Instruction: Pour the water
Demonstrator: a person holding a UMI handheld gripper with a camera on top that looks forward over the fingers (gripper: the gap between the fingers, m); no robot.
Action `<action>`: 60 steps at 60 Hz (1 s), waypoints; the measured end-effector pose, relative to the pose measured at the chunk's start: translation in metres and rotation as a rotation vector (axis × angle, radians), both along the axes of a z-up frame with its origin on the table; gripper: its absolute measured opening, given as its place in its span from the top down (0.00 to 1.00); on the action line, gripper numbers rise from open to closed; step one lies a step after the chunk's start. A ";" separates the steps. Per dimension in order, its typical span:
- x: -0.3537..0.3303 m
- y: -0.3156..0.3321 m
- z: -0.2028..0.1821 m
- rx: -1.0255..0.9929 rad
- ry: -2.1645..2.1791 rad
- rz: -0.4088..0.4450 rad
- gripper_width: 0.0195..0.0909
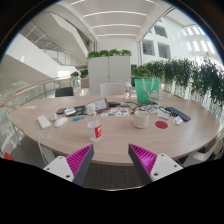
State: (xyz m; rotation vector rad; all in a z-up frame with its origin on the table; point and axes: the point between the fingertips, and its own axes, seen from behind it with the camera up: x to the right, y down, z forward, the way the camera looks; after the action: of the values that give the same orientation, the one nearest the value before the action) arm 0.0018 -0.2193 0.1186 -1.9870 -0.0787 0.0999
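The most likely task object is a small white cup with a red band (pixel 95 130), standing upright near the front edge of the round wooden table (pixel 40 112). A second candidate vessel, a pale squat container (pixel 142 119), is standing further back and to the right. Which one is holding the water and which is receiving it cannot be determined from this view.

Relative to the gripper (pixel 111 160), the cup is lying ahead of the fingers and slightly left of the centreline, well apart from them. Nothing is sitting between the fingers. The two pink pads (pixel 79 158) are spread wide, with open floor and the table edge showing in the gap.

Hazards, as judged from this position:

- The cup is standing close to the table edge. An off-centre approach is likely to push it rather than capture it, tipping it or sliding it off.
- The cup is light-looking and narrow. A single-finger contact before closure is likely to topple it and spill the contents.
- The tabletop is carrying clutter: papers (pixel 98 106), small items, and a green object (pixel 147 90) at the rear. A wide swing during pouring is risking a collision with these.
- Misidentifying the source vessel is risking a wasted grasp.
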 end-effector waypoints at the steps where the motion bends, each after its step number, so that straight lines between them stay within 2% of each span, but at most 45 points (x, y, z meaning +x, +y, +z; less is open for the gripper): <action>1: -0.008 0.007 -0.005 0.004 0.009 0.012 0.12; 15: -0.082 0.121 -0.058 0.076 0.054 0.079 0.12; 30: -0.113 0.202 -0.051 0.150 0.038 0.114 0.12; 31: -0.116 0.205 -0.052 0.151 0.034 0.122 0.14; 32: -0.120 0.208 -0.053 0.149 0.030 0.136 0.21; 34: -0.121 0.212 -0.056 0.141 0.010 0.147 0.42; 35: -0.119 0.211 -0.058 0.142 -0.003 0.148 0.57; 38: -0.121 0.218 -0.057 0.140 -0.006 0.135 0.58; 47: -0.125 0.221 -0.058 0.154 -0.047 0.154 0.77; 52: -0.123 0.221 -0.059 0.143 -0.020 0.151 0.83; 60: -0.123 0.223 -0.057 0.070 0.039 0.153 0.82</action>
State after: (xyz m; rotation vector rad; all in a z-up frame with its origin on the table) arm -0.1207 0.0038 0.0611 -1.9068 -0.2067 0.2318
